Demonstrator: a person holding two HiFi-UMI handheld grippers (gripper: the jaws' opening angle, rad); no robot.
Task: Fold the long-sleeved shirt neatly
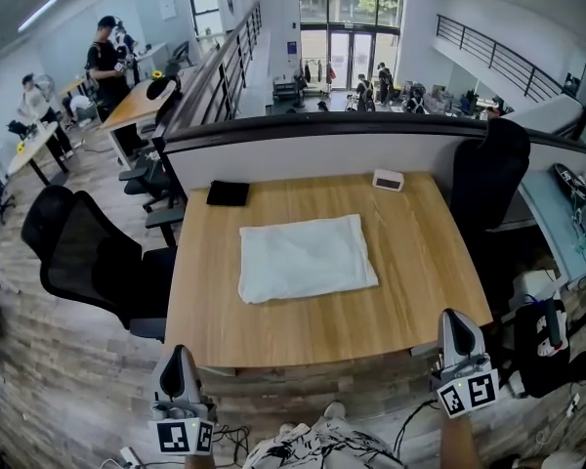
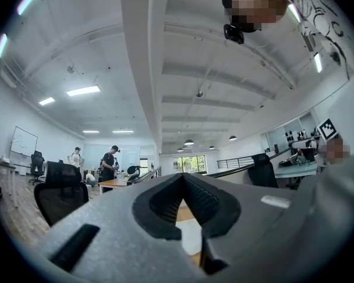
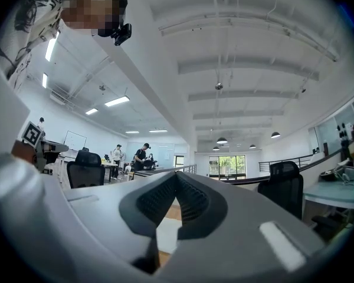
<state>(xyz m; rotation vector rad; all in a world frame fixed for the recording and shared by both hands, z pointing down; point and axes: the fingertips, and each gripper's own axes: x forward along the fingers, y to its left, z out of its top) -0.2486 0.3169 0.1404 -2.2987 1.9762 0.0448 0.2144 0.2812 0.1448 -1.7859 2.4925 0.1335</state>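
The white long-sleeved shirt (image 1: 306, 258) lies folded into a flat rectangle in the middle of the wooden table (image 1: 410, 262). Both grippers are held off the table, below its front edge and apart from the shirt. My left gripper (image 1: 179, 352) is at the lower left, shut and holding nothing. My right gripper (image 1: 454, 316) is at the lower right, shut and empty as well. In the left gripper view the ribbed pads meet at the tip of the left gripper (image 2: 183, 178), with a strip of the shirt (image 2: 192, 237) showing below. The right gripper (image 3: 176, 175) looks the same in its view.
A black flat pad (image 1: 228, 193) lies at the table's back left and a small white device (image 1: 388, 179) at the back edge. A partition wall (image 1: 313, 140) closes the far side. Black office chairs stand at the left (image 1: 88, 257) and back right (image 1: 488, 169).
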